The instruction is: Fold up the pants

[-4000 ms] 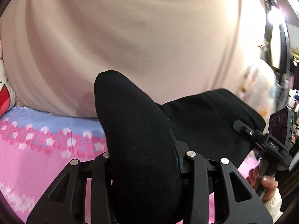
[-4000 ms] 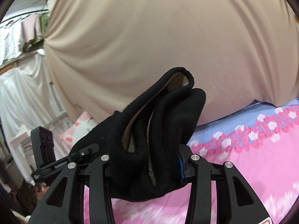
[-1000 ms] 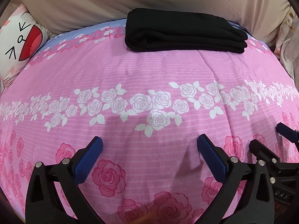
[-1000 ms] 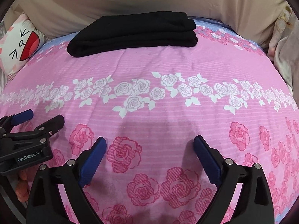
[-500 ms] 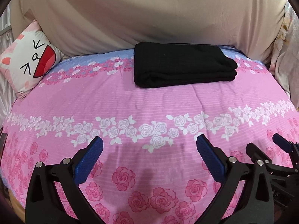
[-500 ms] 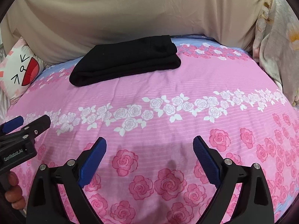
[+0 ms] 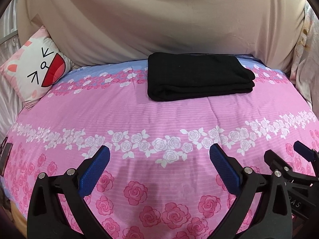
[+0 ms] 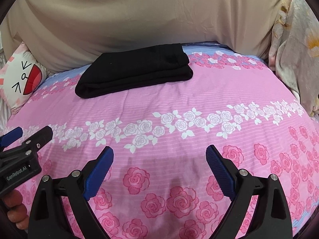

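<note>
The black pants lie folded in a flat rectangular stack at the far side of the pink rose-print bed, close to the beige cloth backdrop. The right wrist view shows the same pants at upper middle. My left gripper hangs open over the near part of the bed, far from the pants, with nothing between its blue pads. My right gripper is open too, equally empty. Each gripper shows at the edge of the other's view: the right gripper and the left gripper.
A white cat-face pillow leans at the far left of the bed. A beige draped cloth backs the bed. A floral blanket is heaped at the right edge. Fingers of a hand hold the left gripper's handle.
Four seconds ago both grippers were shut on the black pants; they have let go. Over the last second both have pulled back from the folded stack, which looks smaller and farther.
</note>
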The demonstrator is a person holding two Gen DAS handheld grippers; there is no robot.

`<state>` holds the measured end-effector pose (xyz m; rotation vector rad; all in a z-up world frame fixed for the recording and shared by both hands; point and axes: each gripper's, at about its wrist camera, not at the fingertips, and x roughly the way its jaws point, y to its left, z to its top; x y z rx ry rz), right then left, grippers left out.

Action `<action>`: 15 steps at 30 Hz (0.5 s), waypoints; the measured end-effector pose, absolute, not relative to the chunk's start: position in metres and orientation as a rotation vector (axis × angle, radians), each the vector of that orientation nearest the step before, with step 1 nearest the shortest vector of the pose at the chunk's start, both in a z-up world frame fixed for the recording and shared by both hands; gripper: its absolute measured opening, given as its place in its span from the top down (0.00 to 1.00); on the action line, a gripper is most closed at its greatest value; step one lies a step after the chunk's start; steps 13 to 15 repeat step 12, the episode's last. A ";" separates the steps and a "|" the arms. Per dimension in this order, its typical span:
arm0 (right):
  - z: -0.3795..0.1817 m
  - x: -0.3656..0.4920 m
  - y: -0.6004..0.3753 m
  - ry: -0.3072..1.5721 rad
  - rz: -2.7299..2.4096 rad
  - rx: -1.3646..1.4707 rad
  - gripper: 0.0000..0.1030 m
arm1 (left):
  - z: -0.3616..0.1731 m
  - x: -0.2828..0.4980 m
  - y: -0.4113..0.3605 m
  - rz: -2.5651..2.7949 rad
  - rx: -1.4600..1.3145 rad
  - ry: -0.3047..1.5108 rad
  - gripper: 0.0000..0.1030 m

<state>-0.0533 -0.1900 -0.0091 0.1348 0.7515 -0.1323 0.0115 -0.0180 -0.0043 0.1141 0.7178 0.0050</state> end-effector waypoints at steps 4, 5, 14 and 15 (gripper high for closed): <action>-0.007 -0.053 -0.189 0.748 -0.130 0.131 0.11 | -0.006 0.011 -0.017 0.011 0.117 0.719 0.05; -0.007 -0.053 -0.188 0.748 -0.132 0.129 0.11 | -0.006 0.011 -0.017 0.020 0.117 0.722 0.05; -0.007 -0.053 -0.187 0.748 -0.135 0.129 0.11 | -0.011 0.015 -0.010 0.019 0.090 0.755 0.06; -0.007 -0.053 -0.187 0.748 -0.135 0.129 0.11 | -0.011 0.015 -0.010 0.019 0.090 0.755 0.06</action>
